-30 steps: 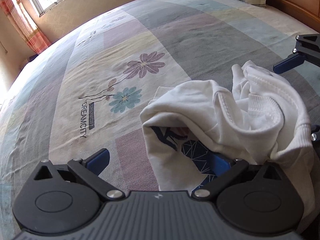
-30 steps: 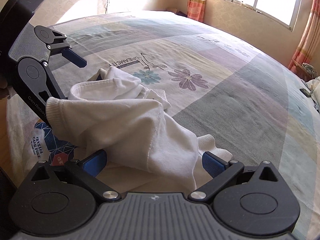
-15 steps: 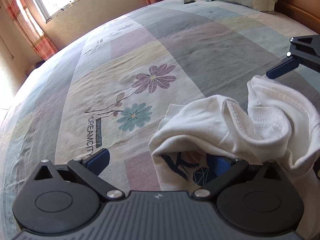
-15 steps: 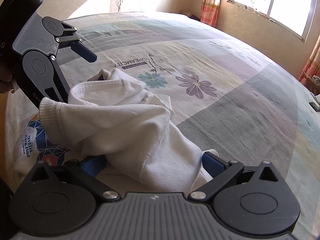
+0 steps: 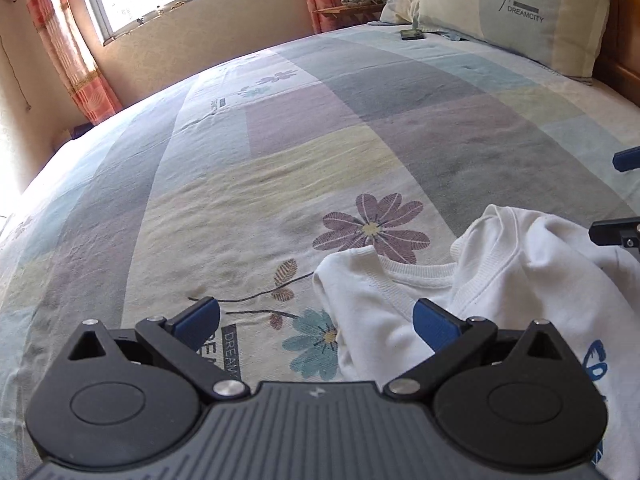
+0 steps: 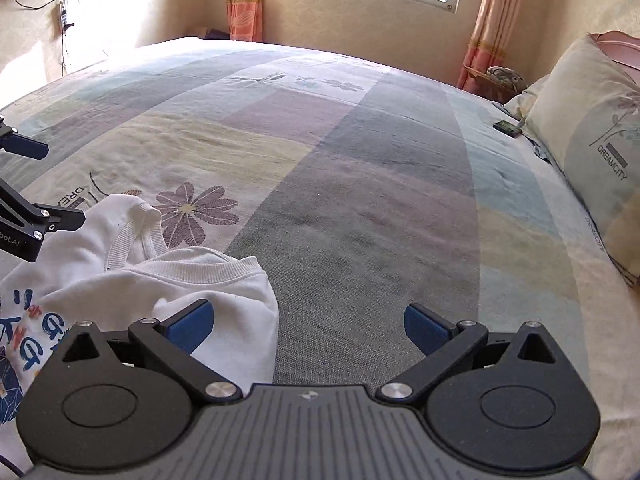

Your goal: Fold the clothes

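"DREAMCITY" on pillow (image 5: 520,8), bedsheet (image 5: 280,160)

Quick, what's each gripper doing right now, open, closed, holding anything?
Left gripper: open, holding nothing; the white shirt lies partly between its fingers.
Right gripper: open, holding nothing, its left finger over the shirt's edge.

The shirt (image 5: 520,292) runs off the frame at 4 o'clock, its blue print (image 5: 596,364) cut mid-letter. The right tongs (image 5: 624,196) show only fingertips at 3 o'clock. A small dark object (image 6: 507,127) beside the pillow (image 6: 592,168) is too small to identify.
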Demonstrator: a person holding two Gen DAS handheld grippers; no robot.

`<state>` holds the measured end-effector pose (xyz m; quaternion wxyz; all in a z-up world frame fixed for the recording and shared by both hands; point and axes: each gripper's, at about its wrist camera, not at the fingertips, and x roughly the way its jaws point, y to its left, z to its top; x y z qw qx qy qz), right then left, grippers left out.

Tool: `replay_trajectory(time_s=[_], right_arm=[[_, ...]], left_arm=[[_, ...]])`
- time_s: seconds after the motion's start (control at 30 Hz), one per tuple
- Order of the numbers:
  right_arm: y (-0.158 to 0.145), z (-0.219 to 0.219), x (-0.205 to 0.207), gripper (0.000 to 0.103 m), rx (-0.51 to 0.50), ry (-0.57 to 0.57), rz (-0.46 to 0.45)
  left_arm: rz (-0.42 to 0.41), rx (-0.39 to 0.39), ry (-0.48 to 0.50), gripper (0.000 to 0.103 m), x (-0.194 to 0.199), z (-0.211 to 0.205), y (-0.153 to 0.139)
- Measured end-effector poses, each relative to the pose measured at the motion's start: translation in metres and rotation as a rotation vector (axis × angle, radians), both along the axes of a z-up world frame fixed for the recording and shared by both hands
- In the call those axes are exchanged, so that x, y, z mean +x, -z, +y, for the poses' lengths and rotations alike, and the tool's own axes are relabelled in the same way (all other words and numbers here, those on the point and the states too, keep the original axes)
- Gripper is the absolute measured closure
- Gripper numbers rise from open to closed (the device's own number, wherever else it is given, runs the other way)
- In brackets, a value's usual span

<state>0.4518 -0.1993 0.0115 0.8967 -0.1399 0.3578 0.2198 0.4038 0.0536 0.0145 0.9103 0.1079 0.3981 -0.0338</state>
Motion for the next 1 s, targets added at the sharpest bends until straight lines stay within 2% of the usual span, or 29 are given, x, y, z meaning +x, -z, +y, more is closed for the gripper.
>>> replay_trajectory(time_s=[0.23,0.4,0.53,0.63,0.73,0.9,1.0], right_arm=[[0.003,-0.013,-0.057,0.0,-0.003,0.069,0.077],[0.018,0.001,-0.076,0.0,0.019,0.162,0.147],[0.037,0.019,-0.066,0.0,-0.043,0.207,0.186],[0.039,0.019,-0.059,0.0,-0.078,0.211,0.192],[0.035,0.008,-0.046,0.0,-0.133,0.231,0.157],[0.018,-0.018,-0.012,0.0,-0.259,0.369,0.003],[0.005,-0.037,0.002,0.0,-0.211,0.381,0.019]], left_arm=[[0.081,-0.184,0.032,0.001,-0.051,0.034,0.01],[0.087,-0.209,0.016,0.001,-0.073,0.052,0.013],[0.082,-0.204,-0.003,0.001,-0.087,0.063,0.009],[0.072,-0.2,-0.031,0.001,-0.099,0.07,0.004],[0.073,-0.207,-0.065,0.001,-0.107,0.077,0.003],[0.08,-0.198,-0.116,0.001,-0.113,0.076,0.002],[0.077,-0.198,-0.123,0.001,-0.114,0.067,-0.003]])
